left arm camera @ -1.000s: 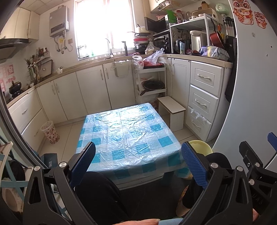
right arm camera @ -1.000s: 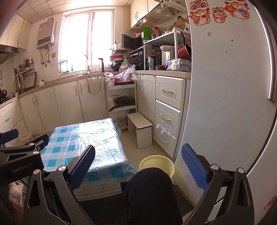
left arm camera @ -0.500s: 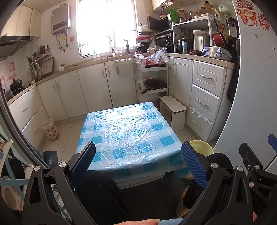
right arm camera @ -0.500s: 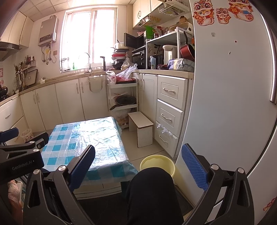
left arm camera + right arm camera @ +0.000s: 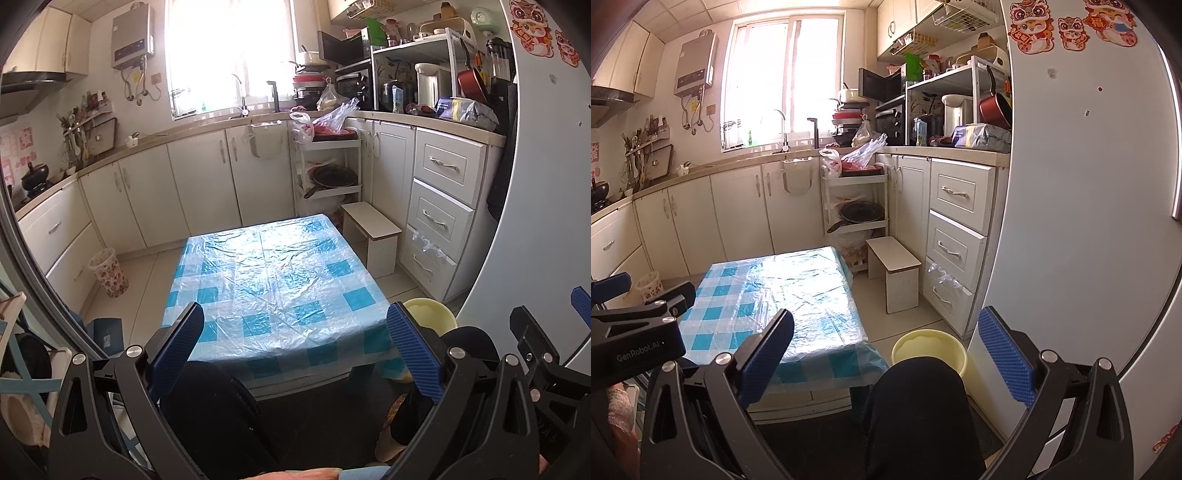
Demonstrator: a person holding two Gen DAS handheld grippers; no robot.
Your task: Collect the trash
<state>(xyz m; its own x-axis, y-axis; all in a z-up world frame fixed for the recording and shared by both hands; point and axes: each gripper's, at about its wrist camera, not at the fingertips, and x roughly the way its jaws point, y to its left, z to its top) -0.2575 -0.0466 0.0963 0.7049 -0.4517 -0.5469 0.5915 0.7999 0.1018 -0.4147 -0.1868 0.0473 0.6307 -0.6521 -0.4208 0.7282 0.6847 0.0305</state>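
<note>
We hold the left claw (image 5: 295,343) with its blue-padded jaws spread wide and nothing between them, low over our dark-trousered knees and aimed at the low desk (image 5: 273,280) covered in a blue-and-white checked plastic cloth. The right claw (image 5: 886,347) is likewise spread wide and empty, just beside the left one, above our right knee. No loose trash shows on the cloth. Just past that knee, on the floor near the desk's right corner and beside the white fridge (image 5: 1082,221), stands a pale yellow round plastic bin (image 5: 929,349). Farther off, left of the desk against the white cabinets, sits a small patterned wastebasket (image 5: 109,273) lined with a clear bag. A white wooden stool (image 5: 373,236) stands beyond the desk's far right corner.
</note>
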